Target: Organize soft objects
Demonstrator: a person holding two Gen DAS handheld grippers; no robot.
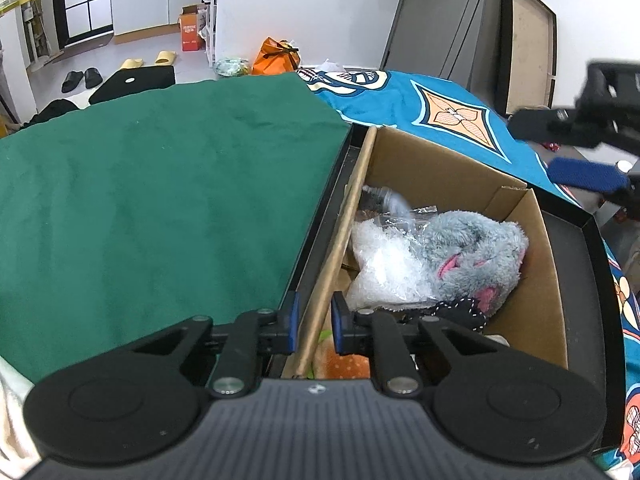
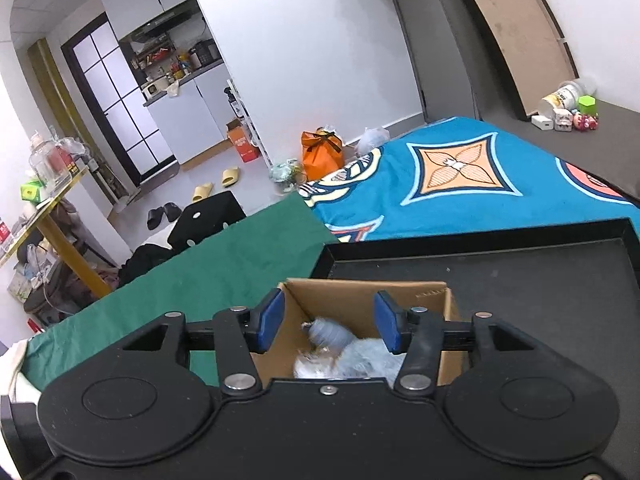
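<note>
Green cloth (image 1: 160,208) and a blue patterned blanket (image 1: 400,100) cover the bed where a cardboard box (image 1: 536,304) sits in a black tray (image 1: 592,264). Inside lies a grey plush toy (image 1: 476,252) beside a crinkled plastic bag (image 1: 380,268). The left gripper (image 1: 314,322) is clamped on the box's cardboard wall; the right gripper (image 2: 329,321) hangs parted and empty above. Light and squashy, the plush probably suits a pinch at its bulky middle.

A bed carries everything. A green cloth (image 1: 160,200) covers its left part, and a blue patterned blanket (image 2: 460,184) covers the far right. A black tray (image 2: 540,280) lies on the bed at the near right, and a cardboard box (image 1: 532,280) stands in it.
</note>
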